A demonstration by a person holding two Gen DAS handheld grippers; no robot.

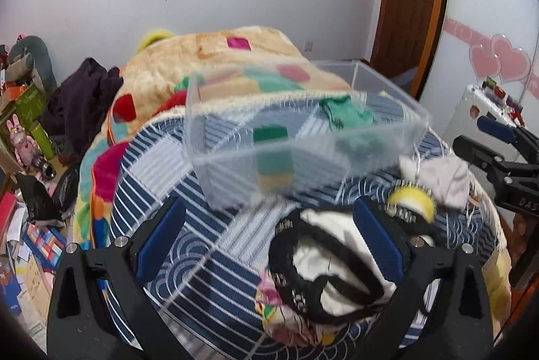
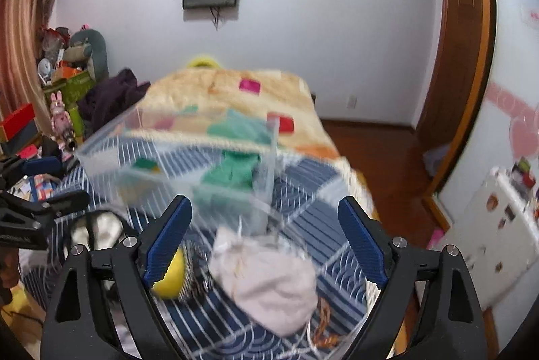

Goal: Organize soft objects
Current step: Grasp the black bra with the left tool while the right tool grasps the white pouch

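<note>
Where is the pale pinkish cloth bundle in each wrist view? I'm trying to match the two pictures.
Left wrist: pale cloth bundle sits at the right, beyond the yellow item.
Right wrist: bundle lies low centre, between the open hand-held gripper fingers.
Shared landmark: clear plastic box just behind it.

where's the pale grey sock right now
The pale grey sock lies bunched on the blue striped bedspread, between the open right claw fingers in the right wrist view, just in front of the clear plastic box, with a yellow sock to its left.
</note>
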